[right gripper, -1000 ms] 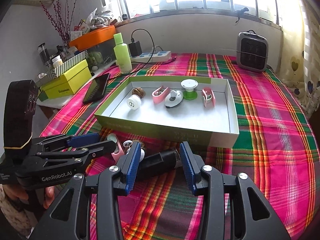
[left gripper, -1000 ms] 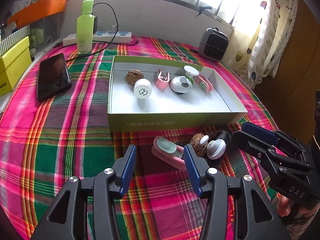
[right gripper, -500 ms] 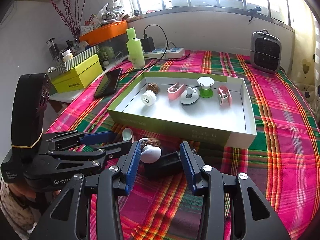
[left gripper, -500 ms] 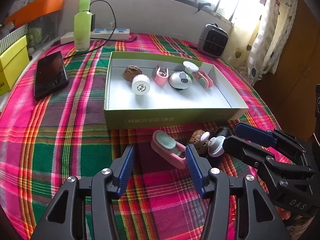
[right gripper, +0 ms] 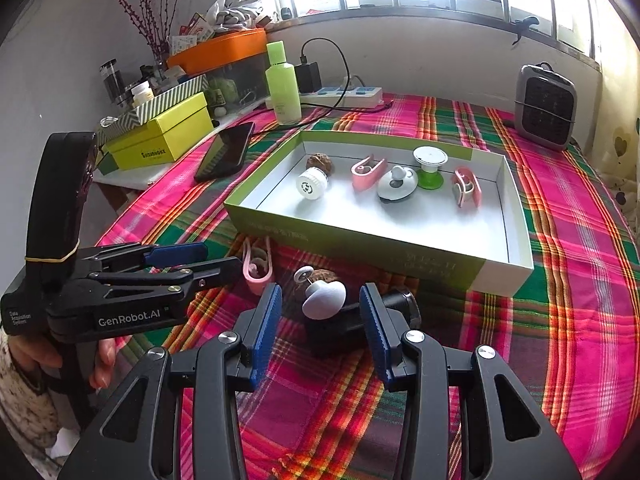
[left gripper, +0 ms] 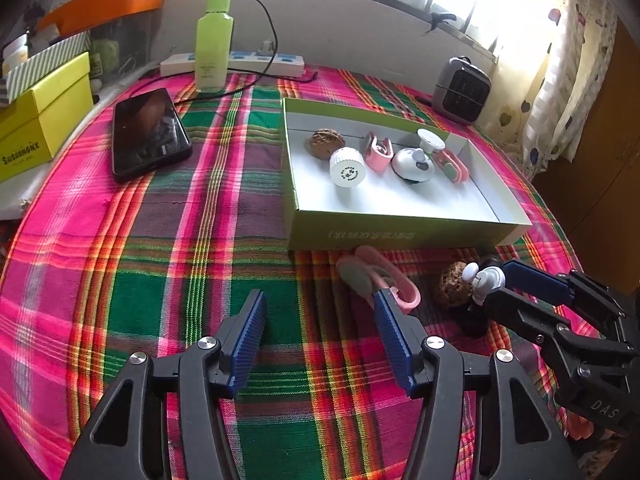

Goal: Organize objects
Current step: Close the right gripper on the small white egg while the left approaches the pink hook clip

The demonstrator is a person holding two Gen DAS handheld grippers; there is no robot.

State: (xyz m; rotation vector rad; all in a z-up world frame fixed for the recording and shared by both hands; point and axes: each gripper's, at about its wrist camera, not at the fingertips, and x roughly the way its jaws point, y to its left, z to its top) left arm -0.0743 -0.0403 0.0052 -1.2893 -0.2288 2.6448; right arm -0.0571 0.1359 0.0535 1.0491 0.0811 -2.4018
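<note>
Now left hand-held gripper (left gripper: 320, 332) tilted down, jaws just widened, empty.

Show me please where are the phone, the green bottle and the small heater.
phone (left gripper: 150, 134), left wrist view, middle of its dark screen.
green bottle (right gripper: 283, 92), right wrist view, middle of its body.
small heater (right gripper: 547, 108), right wrist view, middle of its front grille.

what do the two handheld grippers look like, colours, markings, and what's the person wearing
Both are black plastic frames with silver screws and ribbed blue finger pads. The left gripper reads "GenRobot.AI" in white, with a yellow rubber band round its upright handle. The right gripper shows "DAS". A speckled knit sleeve covers the left wrist.
</note>
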